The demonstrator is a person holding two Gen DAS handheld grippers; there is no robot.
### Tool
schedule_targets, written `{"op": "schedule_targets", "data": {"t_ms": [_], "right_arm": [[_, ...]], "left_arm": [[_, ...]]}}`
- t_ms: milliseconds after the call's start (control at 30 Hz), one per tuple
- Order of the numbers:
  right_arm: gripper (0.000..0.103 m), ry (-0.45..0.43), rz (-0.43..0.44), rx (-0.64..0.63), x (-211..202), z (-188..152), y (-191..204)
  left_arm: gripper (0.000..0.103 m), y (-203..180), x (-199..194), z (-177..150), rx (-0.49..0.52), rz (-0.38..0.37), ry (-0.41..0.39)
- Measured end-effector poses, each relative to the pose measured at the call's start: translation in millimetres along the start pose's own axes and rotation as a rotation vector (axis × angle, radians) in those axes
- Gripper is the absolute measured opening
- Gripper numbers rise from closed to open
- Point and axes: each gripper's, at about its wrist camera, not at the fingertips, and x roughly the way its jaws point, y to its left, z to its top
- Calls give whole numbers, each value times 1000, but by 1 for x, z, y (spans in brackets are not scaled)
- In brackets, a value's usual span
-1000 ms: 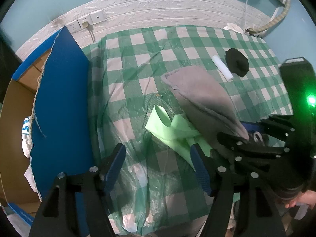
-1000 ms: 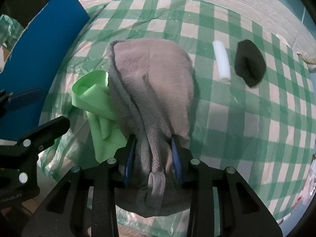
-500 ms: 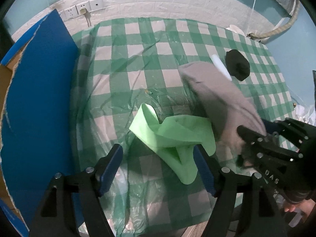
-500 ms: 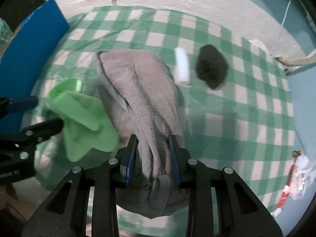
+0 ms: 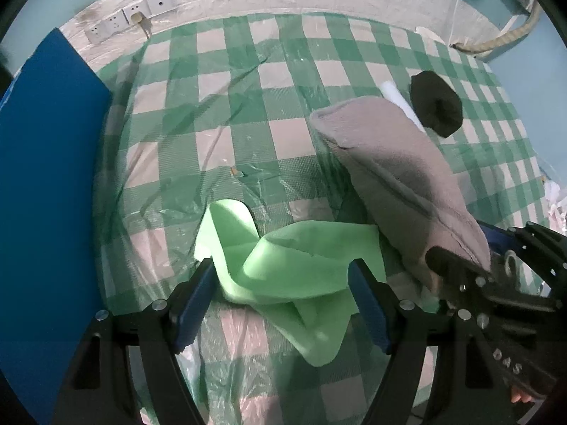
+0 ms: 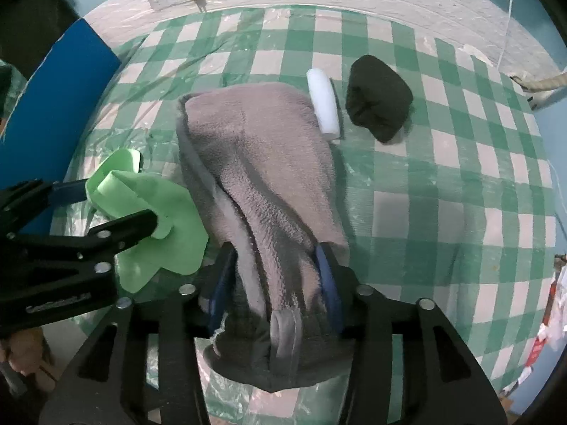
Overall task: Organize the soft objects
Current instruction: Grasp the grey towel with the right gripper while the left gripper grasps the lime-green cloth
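- Right gripper (image 6: 274,283): jaws opening, the grey towel (image 6: 262,163) between them, its near end bunched there.
- Left gripper (image 5: 283,301): jaws wide, unclenched, straddling the green cloth (image 5: 283,265).
- Advice: lower squarely over the thickest fold before pinching.
- Beyond: white roll (image 6: 323,102), black bundle (image 6: 377,102).

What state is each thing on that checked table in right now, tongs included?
Grey towel: bunched lengthwise, its near end between the right tongs.
Green cloth: crumpled, lying between the left tongs, not pinched.
White roll: lying flat beside the towel.
Black bundle: balled up, apart from the rest.
Left tongs: wide open.
Right tongs: opening, towel between them.
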Motion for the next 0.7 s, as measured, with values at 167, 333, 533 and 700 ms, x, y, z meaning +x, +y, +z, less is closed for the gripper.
{"op": "schedule_targets", "data": {"t_ms": [167, 333, 533, 700], "right_arm": [[62, 9, -13, -37, 4, -1, 8], [64, 13, -52, -86, 12, 1, 18], [61, -5, -91, -107, 16, 0, 25], [30, -27, -83, -87, 8, 1, 34]], "left_arm": [[71, 1, 7, 2, -7, -5, 7], [35, 1, 8, 2, -4, -3, -12], [11, 6, 4, -2, 1, -31, -20], [8, 2, -12, -10, 36, -37, -64]]}}
